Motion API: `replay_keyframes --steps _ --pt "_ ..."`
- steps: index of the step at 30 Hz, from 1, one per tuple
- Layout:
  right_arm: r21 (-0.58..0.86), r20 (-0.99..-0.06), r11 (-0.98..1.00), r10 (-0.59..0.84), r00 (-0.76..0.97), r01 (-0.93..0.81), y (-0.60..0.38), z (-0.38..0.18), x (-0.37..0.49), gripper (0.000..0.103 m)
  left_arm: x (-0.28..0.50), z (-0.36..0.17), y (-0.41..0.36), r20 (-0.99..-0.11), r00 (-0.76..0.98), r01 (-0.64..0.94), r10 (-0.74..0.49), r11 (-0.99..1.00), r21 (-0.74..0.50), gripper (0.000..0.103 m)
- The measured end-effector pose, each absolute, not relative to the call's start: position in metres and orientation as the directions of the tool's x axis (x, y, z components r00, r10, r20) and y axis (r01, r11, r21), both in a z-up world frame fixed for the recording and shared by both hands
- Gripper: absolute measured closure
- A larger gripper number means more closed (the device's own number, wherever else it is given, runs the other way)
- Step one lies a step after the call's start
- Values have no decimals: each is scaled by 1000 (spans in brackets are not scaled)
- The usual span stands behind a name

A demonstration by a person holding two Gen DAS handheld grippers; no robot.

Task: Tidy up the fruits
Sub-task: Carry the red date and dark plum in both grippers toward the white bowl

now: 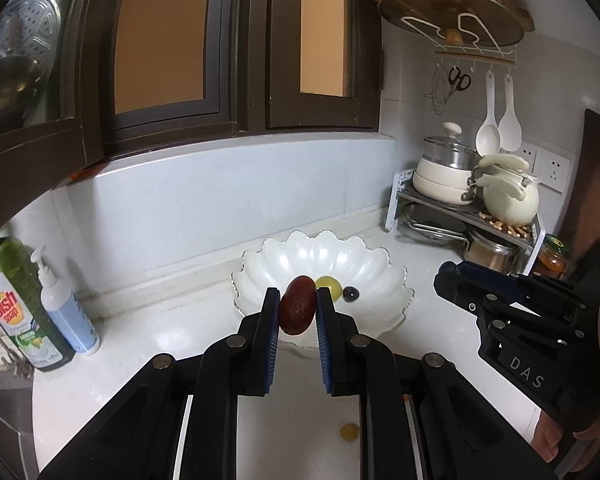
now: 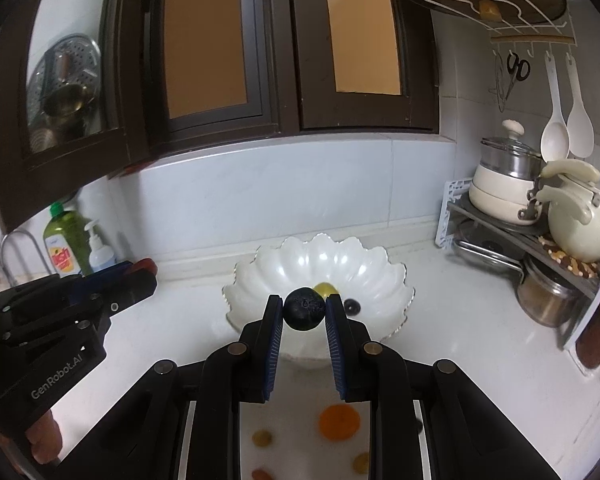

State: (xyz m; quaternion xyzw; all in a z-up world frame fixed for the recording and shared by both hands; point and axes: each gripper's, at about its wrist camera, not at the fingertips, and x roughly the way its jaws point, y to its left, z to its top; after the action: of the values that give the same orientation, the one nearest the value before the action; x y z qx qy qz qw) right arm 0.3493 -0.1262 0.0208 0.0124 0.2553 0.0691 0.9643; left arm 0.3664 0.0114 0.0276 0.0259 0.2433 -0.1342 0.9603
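My left gripper [image 1: 298, 300] is shut on a dark red oval fruit [image 1: 297, 305] and holds it above the near rim of a white scalloped bowl [image 1: 380, 280]. My right gripper [image 2: 304, 307] is shut on a round black fruit [image 2: 304, 308] over the near side of the same bowl [image 2: 380, 276]. A yellow-green grape [image 1: 329, 282] and a small dark grape [image 1: 351, 293] lie in the bowl; they also show in the right wrist view as the yellow grape [image 2: 326, 289] and the dark grape [image 2: 353, 305]. The right gripper shows at the right of the left wrist view [image 1: 444, 280].
Loose fruits lie on the white counter below the grippers: an orange one [image 2: 339, 422], small yellow ones [image 2: 262, 438] [image 1: 349, 432]. A dish soap bottle [image 1: 16, 304] and pump bottle [image 1: 66, 312] stand left. A rack with pots and a kettle [image 2: 580, 224] stands at the right.
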Motion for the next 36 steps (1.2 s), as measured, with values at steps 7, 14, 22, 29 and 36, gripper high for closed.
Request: replay_keyframes --steps 7,14,22,29,36 --pt "94 -546 991 132 827 -96 -133 20 388 79 398 32 6 -505 823 287 -260 958 -26 84" --pt "43 -590 993 112 800 -107 -127 15 422 79 439 26 -1 -554 793 295 -253 955 -13 84" --pt "58 -671 995 96 735 -77 -131 -5 459 79 484 9 -5 -628 742 285 -234 958 -21 84" --pt "58 -731 997 72 679 -44 -138 -27 488 79 518 -13 -11 -692 687 289 -219 957 -16 84" --pt "52 -791 998 55 609 -23 -140 -55 514 79 545 -37 -21 -739 648 300 -188 954 21 84"
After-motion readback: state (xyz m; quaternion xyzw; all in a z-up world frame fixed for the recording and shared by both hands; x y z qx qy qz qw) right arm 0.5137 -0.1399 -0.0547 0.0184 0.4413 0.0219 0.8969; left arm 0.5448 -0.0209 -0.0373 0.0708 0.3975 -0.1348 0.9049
